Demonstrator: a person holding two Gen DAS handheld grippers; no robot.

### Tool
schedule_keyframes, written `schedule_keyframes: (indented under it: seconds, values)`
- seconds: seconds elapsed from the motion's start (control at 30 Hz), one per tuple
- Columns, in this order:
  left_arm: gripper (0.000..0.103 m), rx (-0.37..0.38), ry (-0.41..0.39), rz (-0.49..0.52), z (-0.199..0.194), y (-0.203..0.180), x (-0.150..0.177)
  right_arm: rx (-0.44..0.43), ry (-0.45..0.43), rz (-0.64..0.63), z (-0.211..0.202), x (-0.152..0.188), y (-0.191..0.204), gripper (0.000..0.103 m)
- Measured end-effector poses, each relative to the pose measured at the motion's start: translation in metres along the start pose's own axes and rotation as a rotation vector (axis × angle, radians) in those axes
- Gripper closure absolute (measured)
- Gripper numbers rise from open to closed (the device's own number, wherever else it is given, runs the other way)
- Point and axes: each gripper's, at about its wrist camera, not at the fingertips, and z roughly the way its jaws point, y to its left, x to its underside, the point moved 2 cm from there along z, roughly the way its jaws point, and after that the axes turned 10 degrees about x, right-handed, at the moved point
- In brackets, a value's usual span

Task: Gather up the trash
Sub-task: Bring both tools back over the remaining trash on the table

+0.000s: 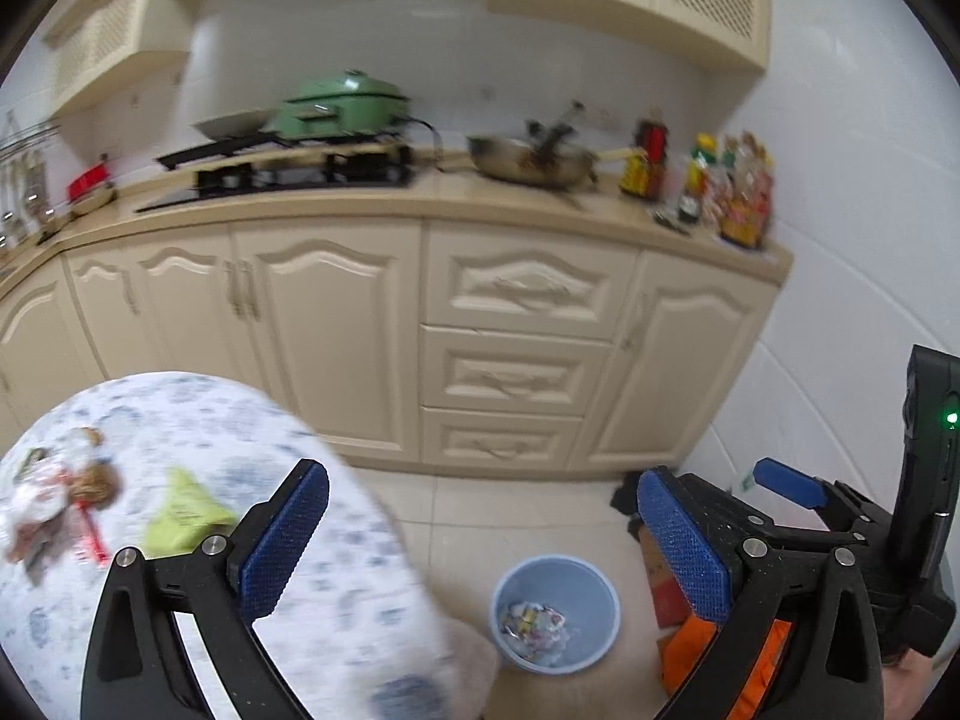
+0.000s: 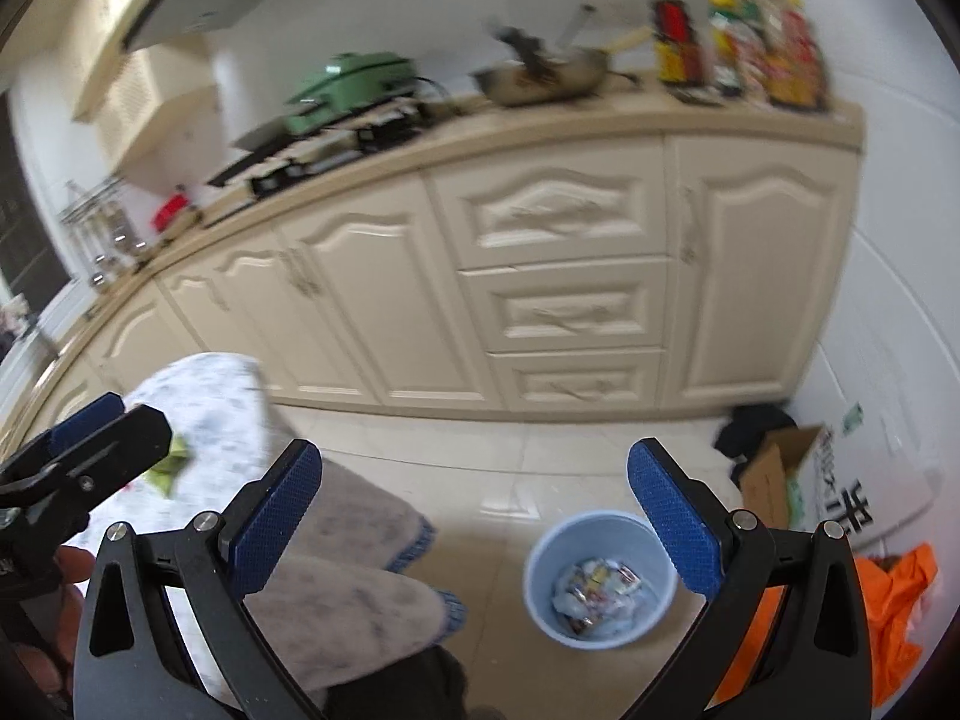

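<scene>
Right wrist view: right tool [image 2: 474, 507] spread wide, empty, above blue bin [image 2: 600, 582]; left tool [image 1: 483, 531] likewise apart, empty.

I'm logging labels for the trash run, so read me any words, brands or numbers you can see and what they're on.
White sign against the right wall: large black characters, cut off and tilted, not readable.
Bottles and packets on the counter: labels blurred.
Yellow-green wrapper on the table: print too blurred.
Wrappers in the blue bin: too small.

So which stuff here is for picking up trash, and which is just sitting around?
For the job:
- blue bin with wrappers in it
- yellow-green packet on the table
- crumpled scraps on the table

Just lying about:
- green pot
- pan
- sauce bottles
- orange cloth
- cardboard box
</scene>
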Motion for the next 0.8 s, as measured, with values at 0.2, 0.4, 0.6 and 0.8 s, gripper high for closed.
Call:
schedule_keyframes:
  seconds: [0.2,0.4,0.6,0.8]
  values:
    - [0.001,-0.081,-0.094,-0.056,-0.081,0.048,0.02,-0.097,-0.04,-0.094,-0.016,-0.006,0.076,0.0]
    - [0.001,-0.17,-0.154,-0.083,-0.144,0.079,0.043,-0.175,-0.072,-0.184,-0.031,-0.005,0.143,0.0]
    - [0.001,-0.246,-0.181,-0.101,-0.189,0.101,0.066,-0.229,-0.078,-0.248,-0.034,0.002,0.2,0.0]
    - [0.001,-0.316,-0.172,-0.092,-0.201,0.113,0.073,-0.256,-0.052,-0.313,-0.026,0.016,0.241,0.0]
